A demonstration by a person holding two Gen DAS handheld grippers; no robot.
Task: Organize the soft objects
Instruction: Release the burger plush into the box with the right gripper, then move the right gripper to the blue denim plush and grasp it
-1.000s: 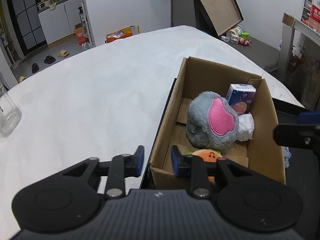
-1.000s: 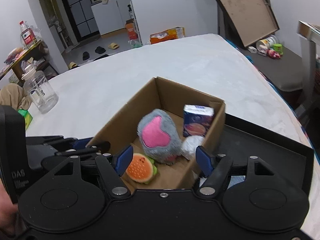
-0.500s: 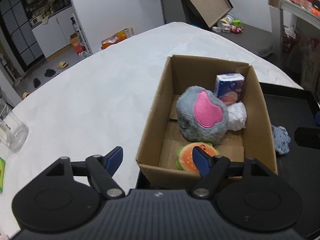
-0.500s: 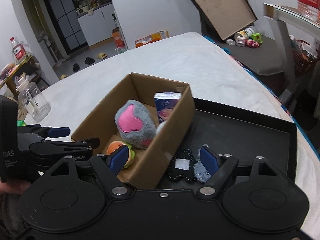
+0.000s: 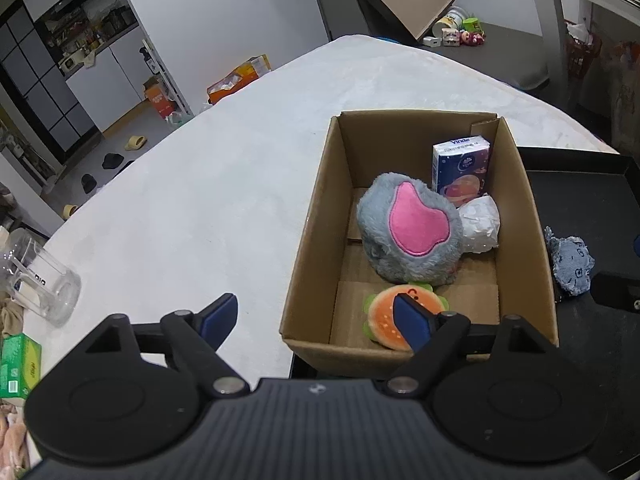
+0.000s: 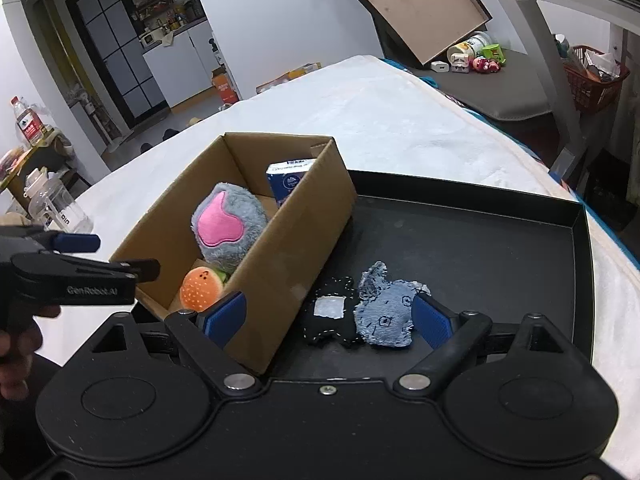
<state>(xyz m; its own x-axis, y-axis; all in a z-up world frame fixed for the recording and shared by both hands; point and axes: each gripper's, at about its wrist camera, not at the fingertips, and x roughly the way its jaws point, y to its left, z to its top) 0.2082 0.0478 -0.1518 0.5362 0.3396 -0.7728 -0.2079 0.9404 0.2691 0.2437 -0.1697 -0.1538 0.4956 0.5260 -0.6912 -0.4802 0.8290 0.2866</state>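
Note:
A cardboard box (image 5: 312, 216) (image 6: 304, 232) holds a grey and pink plush (image 5: 408, 228) (image 6: 228, 228), an orange burger plush (image 5: 394, 316) (image 6: 200, 288), a blue tissue pack (image 5: 460, 168) (image 6: 286, 180) and a white wad (image 5: 478, 224). On the black tray (image 6: 480, 240) beside the box lie a denim plush (image 6: 386, 316) (image 5: 570, 264) and a black plush (image 6: 330, 316). My left gripper (image 5: 316, 320) is open and empty at the box's near left corner. My right gripper (image 6: 330, 316) is open and empty, just short of the two tray plushes.
The box and tray sit on a white-covered bed (image 5: 200, 200). A clear jar (image 5: 40, 280) (image 6: 52, 204) and a green pack (image 5: 18, 364) are at the left. A tilted board (image 6: 420, 4) and small toys (image 6: 476, 60) are beyond the bed.
My left gripper has opened wide and pulled back and left from the box. My right gripper has swung right from over the box to the tray, bringing the denim and black plushes into view.

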